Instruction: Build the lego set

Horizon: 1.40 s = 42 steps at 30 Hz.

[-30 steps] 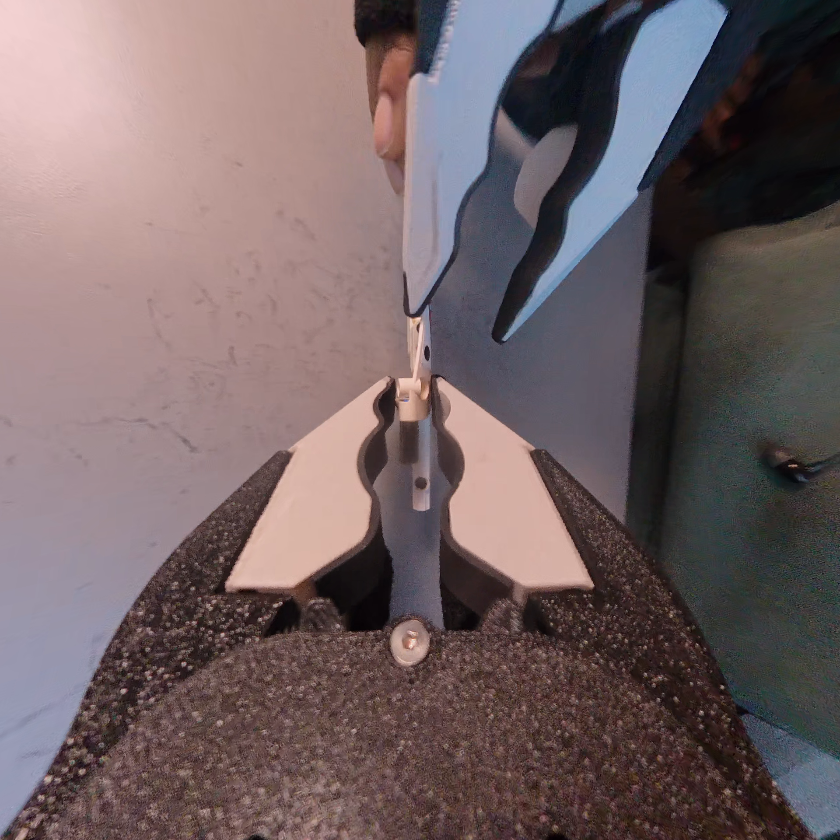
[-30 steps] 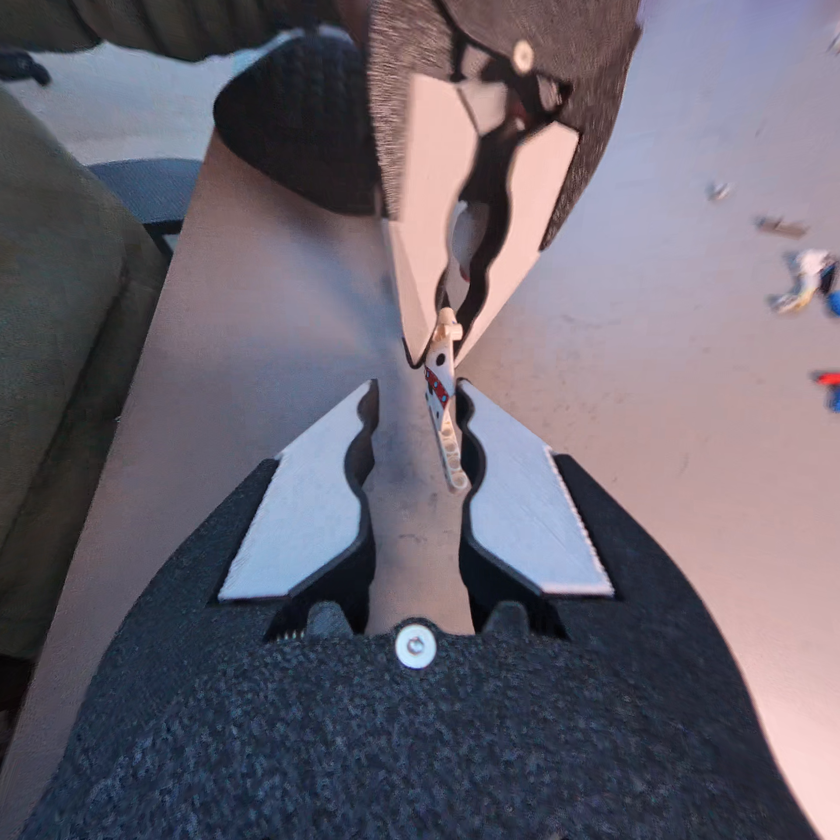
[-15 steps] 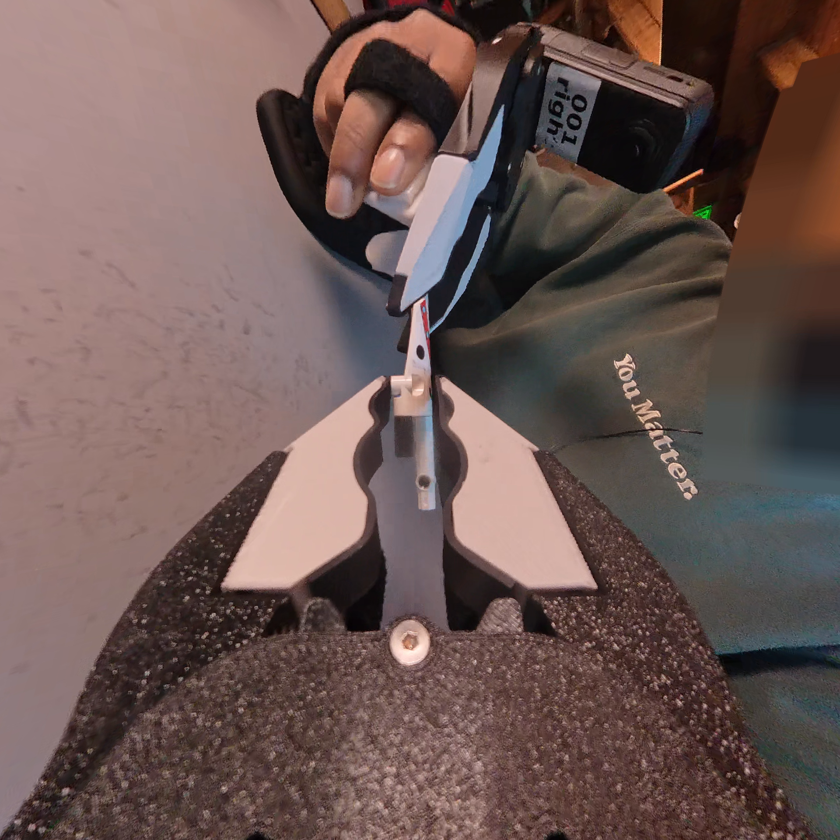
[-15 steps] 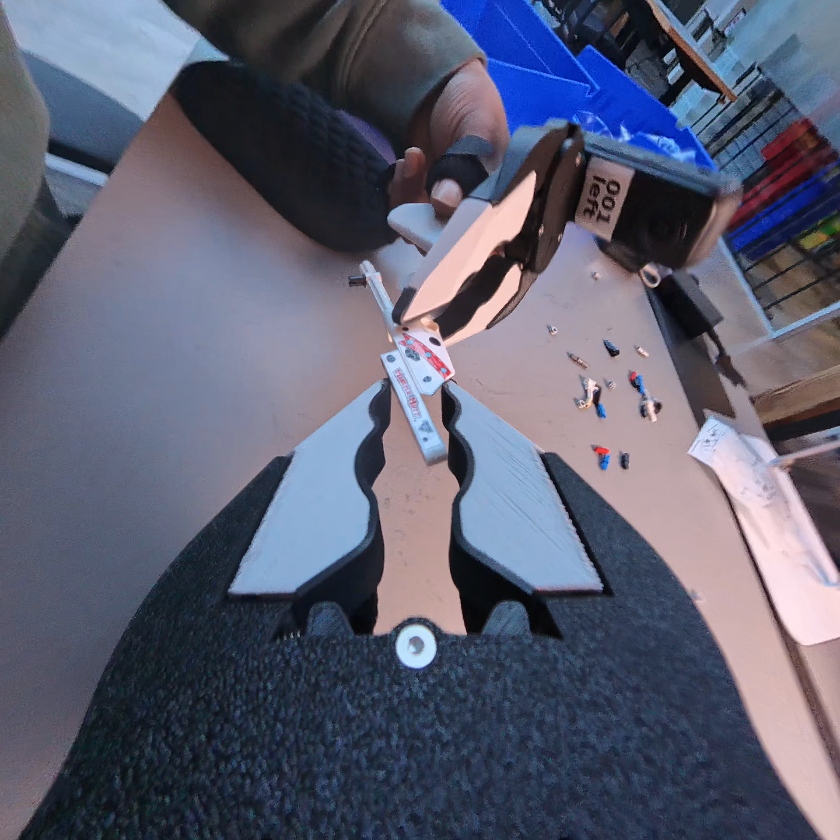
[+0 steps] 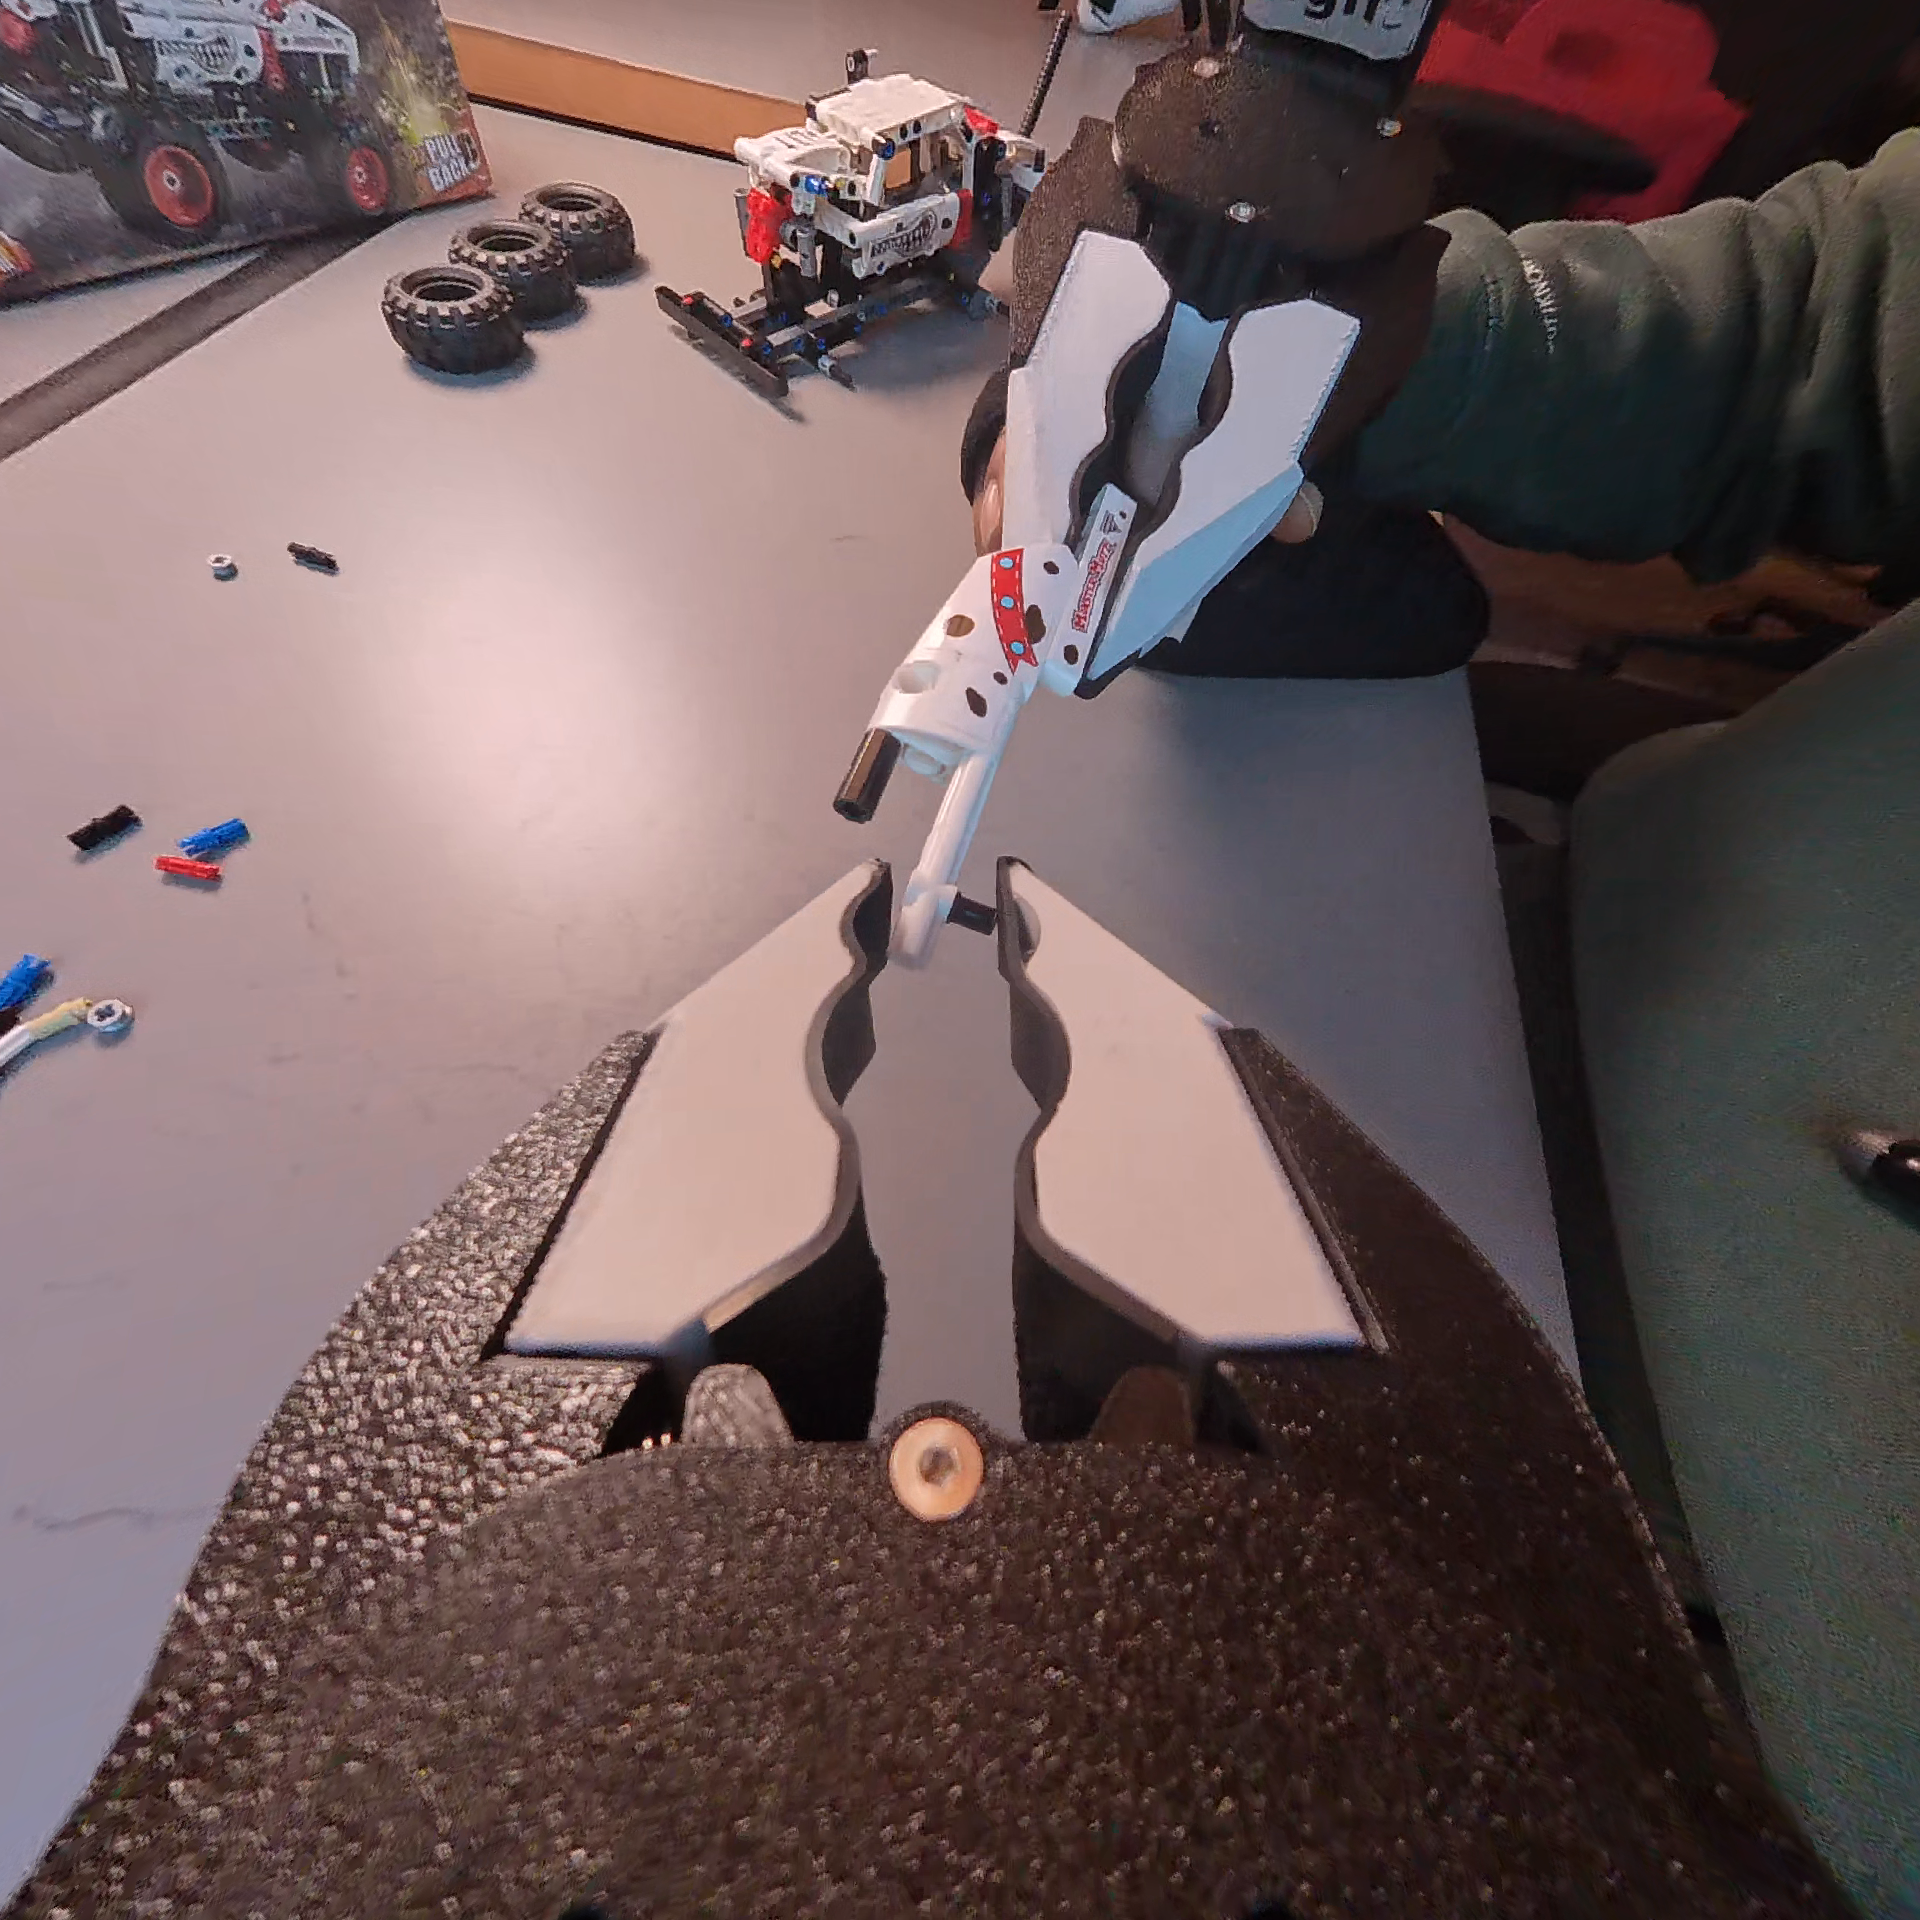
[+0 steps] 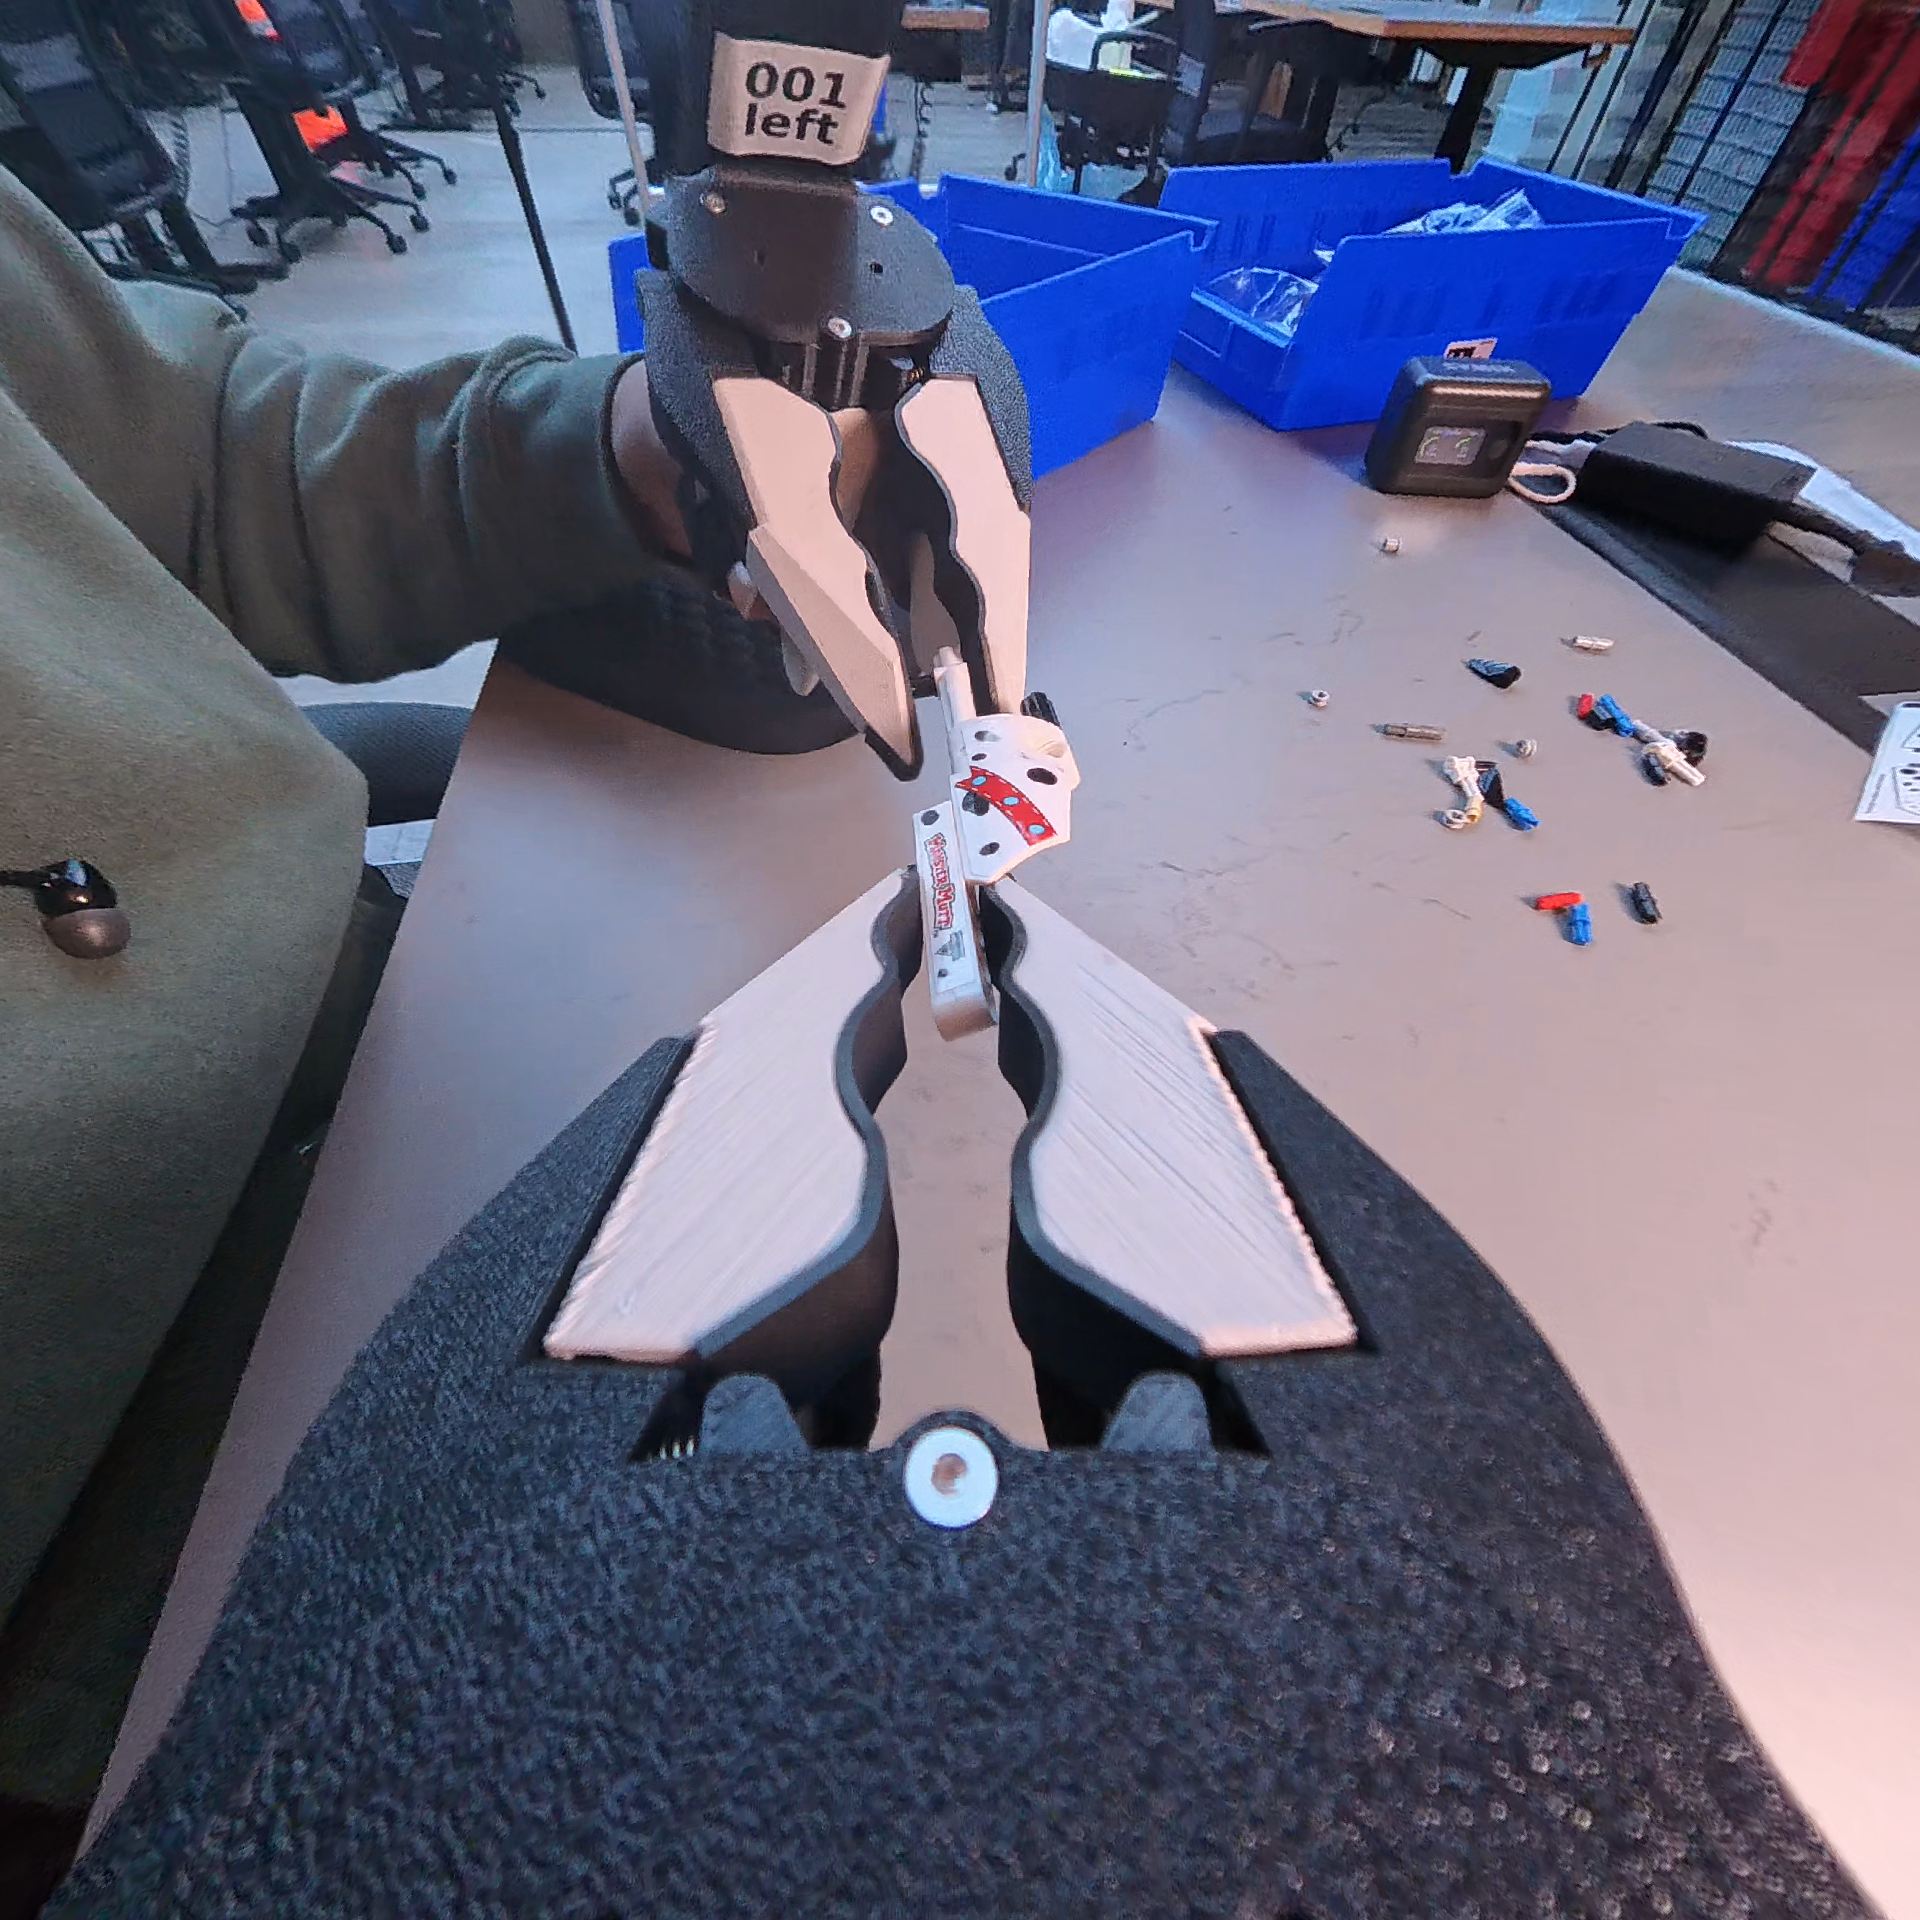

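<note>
A small white lego sub-assembly [image 5: 977, 644] is held in the air between both grippers: a spotted panel with a red band, a stickered beam, a thin arm and black pins. My left gripper [image 5: 942, 883] is shut on the thin arm's end with its black pin. My right gripper [image 6: 951, 899] is shut on the stickered beam [image 6: 951, 935]. In the left wrist view the right gripper [image 5: 1081, 613] comes in from the upper right. In the right wrist view the left gripper [image 6: 956, 727] comes from above, with the spotted panel [image 6: 1003, 800] between the two.
A part-built white truck [image 5: 873, 208], three black tyres [image 5: 509, 270] and the set's box [image 5: 208, 114] stand at the table's far side. Loose pins [image 5: 187, 847] [image 6: 1558, 769] lie scattered. Blue bins [image 6: 1403, 281], a black device [image 6: 1455, 436] and a paper sheet [image 6: 1891, 769] are further off. About 5 cm separates my left fingertips from my right. My right gripper's tips are some 35 cm from the part-built white truck [image 5: 873, 208].
Both grippers have swung up from looking down at the table to looking across it, turning the white sub-assembly with them. Both still grip it.
</note>
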{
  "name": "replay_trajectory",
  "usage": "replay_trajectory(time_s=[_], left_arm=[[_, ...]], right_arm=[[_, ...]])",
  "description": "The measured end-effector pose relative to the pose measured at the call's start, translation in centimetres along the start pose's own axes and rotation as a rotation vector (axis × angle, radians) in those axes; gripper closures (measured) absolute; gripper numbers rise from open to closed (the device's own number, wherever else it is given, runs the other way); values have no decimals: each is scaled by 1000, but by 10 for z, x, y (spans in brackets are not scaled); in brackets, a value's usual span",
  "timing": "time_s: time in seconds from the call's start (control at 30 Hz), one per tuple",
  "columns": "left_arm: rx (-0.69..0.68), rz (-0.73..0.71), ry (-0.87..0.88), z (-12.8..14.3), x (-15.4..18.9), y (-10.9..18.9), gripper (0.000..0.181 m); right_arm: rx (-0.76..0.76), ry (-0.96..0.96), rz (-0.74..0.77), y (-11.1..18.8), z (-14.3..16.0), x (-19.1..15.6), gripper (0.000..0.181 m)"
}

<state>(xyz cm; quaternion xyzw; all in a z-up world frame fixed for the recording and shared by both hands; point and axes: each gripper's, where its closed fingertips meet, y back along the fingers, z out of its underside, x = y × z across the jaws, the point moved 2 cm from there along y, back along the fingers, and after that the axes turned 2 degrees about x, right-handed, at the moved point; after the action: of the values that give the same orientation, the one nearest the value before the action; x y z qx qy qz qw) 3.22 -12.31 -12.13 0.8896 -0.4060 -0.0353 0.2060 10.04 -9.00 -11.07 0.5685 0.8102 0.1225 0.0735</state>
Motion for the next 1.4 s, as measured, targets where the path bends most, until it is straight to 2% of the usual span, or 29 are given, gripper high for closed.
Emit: replay_trajectory(time_s=[0.1, 0.27, 0.43, 0.83, 0.97, 1.1, 1.2, 1.4], left_arm=[[24, 27, -2, -4, 3, 1, 163], [51, 29, -56, -3, 5, -1, 163], [64, 59, 18, 3, 0, -2, 164], [114, 37, 112, -1, -20, -1, 162], [136, 18, 76, -6, -28, -3, 161], [124, -39, -1, -6, -35, -6, 161], [97, -48, -27, -4, -40, -10, 161], [-69, -100, -166, 18, -53, -25, 162]], right_arm=[[23, -21, -16, 1, 0, -1, 171], [30, 47, 20, 4, 4, -2, 171], [-2, 125, 69, 6, 11, 4, 170], [20, 134, -12, 3, 11, 17, 174], [36, 113, -14, 3, 8, 24, 174], [57, 12, -35, 4, 10, 32, 174], [33, 12, -15, 3, 17, 37, 173], [-153, 107, 110, 0, 49, 56, 171]])
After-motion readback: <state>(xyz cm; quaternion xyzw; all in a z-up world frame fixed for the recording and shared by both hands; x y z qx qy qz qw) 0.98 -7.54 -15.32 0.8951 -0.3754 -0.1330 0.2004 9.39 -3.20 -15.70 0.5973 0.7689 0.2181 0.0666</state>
